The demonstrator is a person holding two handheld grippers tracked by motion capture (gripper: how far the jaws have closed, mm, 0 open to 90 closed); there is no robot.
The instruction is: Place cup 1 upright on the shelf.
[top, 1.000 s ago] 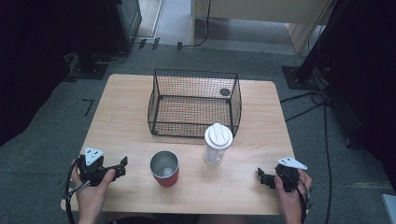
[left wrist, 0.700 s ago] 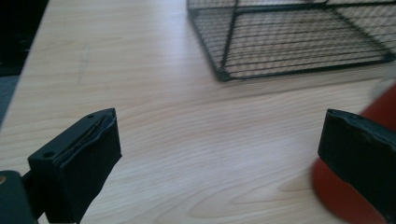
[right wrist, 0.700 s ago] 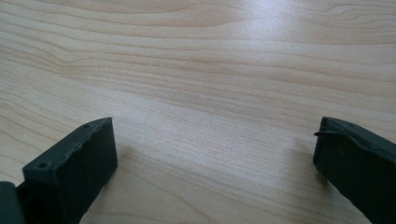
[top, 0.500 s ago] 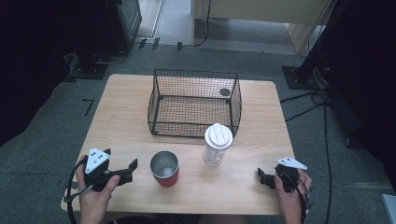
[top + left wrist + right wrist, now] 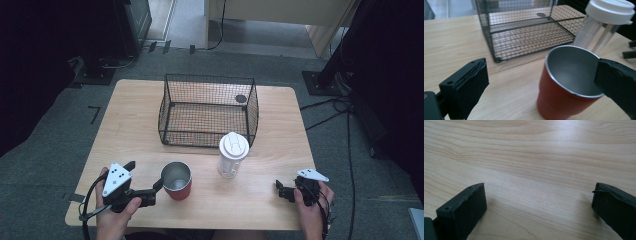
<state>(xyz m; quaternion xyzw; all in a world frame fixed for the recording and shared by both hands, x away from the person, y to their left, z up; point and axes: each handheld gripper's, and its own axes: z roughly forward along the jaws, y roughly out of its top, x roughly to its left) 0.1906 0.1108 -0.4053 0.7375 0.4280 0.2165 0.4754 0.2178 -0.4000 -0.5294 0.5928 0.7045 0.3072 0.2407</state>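
Observation:
A red cup (image 5: 176, 181) with a steel inside stands near the table's front edge. My left gripper (image 5: 144, 175) is open just left of it, one jaw tip close to the cup's rim. In the left gripper view the cup (image 5: 564, 92) stands ahead of my open left gripper (image 5: 541, 75), and the right jaw overlaps its far rim. A clear bottle (image 5: 233, 155) with a white lid stands right of the cup, also the bottle (image 5: 604, 25). My right gripper (image 5: 280, 190) rests open at the front right; the right gripper (image 5: 539, 202) has bare wood between its jaws.
A black wire basket (image 5: 207, 110) sits mid-table behind the cup and bottle, with a small dark disc (image 5: 241, 98) in its far right corner. The basket (image 5: 529, 32) fills the background of the left gripper view. The wooden table (image 5: 130, 120) ends at grey carpet.
My left gripper has moved right along the front edge, up to the red cup. The right gripper, cup, bottle and basket have not moved.

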